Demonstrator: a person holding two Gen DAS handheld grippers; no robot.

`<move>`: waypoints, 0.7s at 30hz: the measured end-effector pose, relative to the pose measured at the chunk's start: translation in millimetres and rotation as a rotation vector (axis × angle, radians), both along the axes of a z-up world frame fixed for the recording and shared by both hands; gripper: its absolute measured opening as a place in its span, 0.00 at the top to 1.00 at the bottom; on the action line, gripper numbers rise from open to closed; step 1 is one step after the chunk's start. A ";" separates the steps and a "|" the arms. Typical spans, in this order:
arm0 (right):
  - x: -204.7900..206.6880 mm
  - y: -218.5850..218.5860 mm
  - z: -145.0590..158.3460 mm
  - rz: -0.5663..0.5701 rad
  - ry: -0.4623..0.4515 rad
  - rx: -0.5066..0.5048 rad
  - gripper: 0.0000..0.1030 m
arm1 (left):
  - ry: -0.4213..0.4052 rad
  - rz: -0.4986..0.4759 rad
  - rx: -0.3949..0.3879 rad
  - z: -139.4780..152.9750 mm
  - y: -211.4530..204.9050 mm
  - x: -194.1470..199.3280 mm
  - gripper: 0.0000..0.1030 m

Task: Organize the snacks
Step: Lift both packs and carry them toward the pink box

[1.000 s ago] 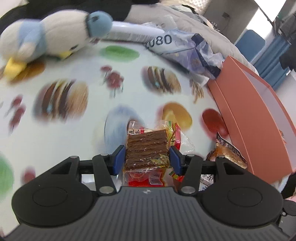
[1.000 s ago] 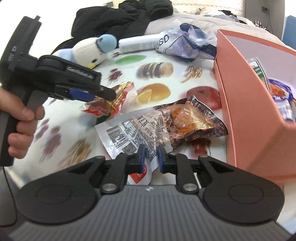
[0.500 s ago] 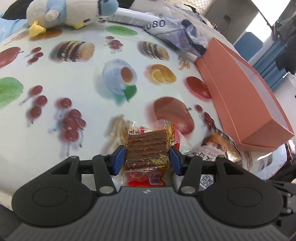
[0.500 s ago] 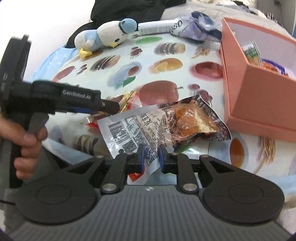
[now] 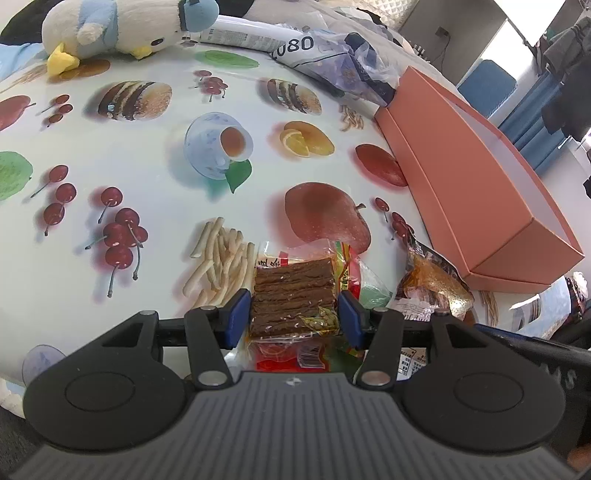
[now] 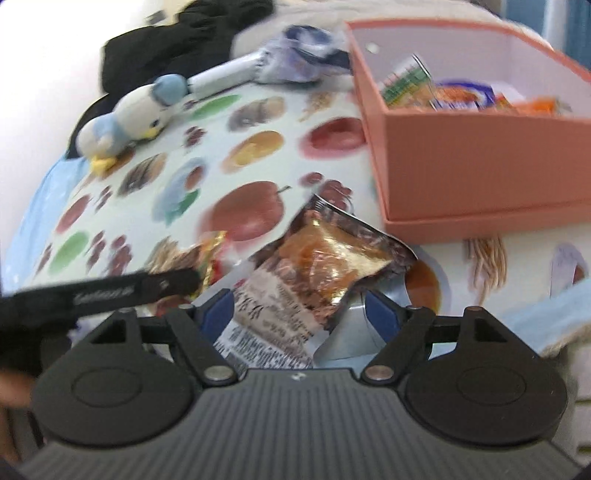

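Glossy printed tablecloth, smooth, with fruit and pastry motifs. Matt salmon cardboard box with a white matt interior. Clear glossy plastic snack packet showing ridged brown strips; crinkled, shiny film pouch with metallic glints. Soft, fuzzy cloth plush bird. Left gripper: matt black ribbed plastic, blue pads, bright metal pivot pins.

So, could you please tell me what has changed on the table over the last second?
The right tool is opening its jaws and has let go of the foil snack pouch, which still lies between them. The left tool stays clamped on the brown snack-stick packet. The pink box has not moved.
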State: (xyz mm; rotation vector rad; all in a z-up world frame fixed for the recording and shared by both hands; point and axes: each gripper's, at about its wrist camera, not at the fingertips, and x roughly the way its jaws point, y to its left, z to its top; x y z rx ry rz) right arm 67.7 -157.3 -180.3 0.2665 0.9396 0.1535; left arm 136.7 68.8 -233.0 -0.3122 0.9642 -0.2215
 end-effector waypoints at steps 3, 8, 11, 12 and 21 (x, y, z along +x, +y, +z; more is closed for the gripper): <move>9.7 -5.2 -7.2 -0.072 0.039 0.054 0.23 | -0.001 0.001 -0.001 -0.4 0.4 -0.4 0.44; 18.6 -4.9 -11.6 -0.157 0.060 0.083 0.23 | -0.003 -0.001 0.005 -0.8 0.6 -1.1 0.44; 22.1 1.5 -13.6 -0.158 0.066 0.083 0.23 | -0.004 -0.001 0.008 -1.0 0.2 -1.4 0.44; 23.3 3.8 -14.8 -0.156 0.071 0.079 0.23 | -0.005 -0.001 0.008 -1.3 0.4 -1.3 0.44; 28.7 17.4 -19.8 -0.109 0.092 -0.016 0.26 | -0.004 0.009 0.013 1.1 -0.8 -1.5 0.44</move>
